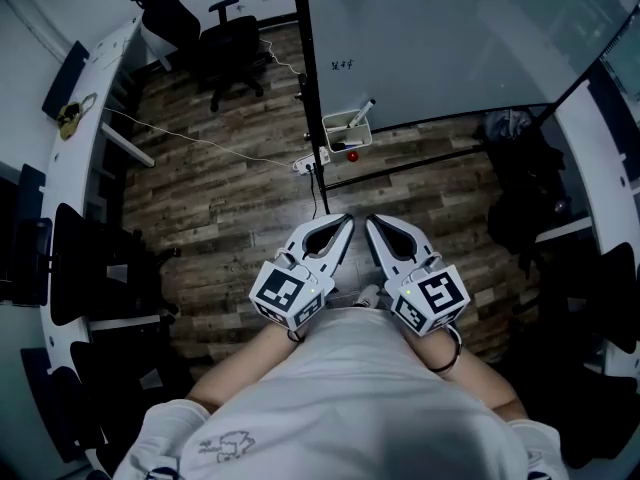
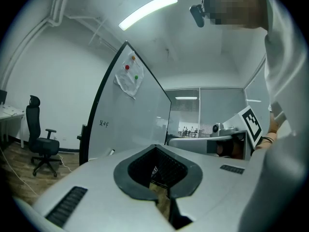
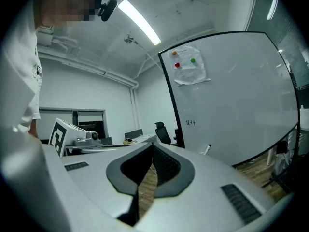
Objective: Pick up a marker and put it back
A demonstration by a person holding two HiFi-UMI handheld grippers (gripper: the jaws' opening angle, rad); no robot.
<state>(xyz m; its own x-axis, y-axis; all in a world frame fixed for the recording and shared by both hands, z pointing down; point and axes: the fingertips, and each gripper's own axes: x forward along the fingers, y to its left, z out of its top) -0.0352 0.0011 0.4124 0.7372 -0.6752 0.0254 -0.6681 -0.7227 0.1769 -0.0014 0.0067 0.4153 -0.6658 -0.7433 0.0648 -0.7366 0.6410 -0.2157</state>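
Left gripper point(image 1: 346, 224) and right gripper point(image 1: 372, 224) both pinched closed and empty, held near; marker point(image 1: 360, 114) leans far-right in the whiteboard tray point(image 1: 345, 136), dead ahead, well apart, neither arm clearly nearer.

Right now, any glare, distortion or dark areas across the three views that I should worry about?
Head view: strong fisheye, the desk curves, the edges are dim, and the marker in the tray is tiny. Left gripper view: the ceiling light is blown out and the corners are black. Right gripper view: the ceiling light is also blown out, and the whiteboard frame is bowed.
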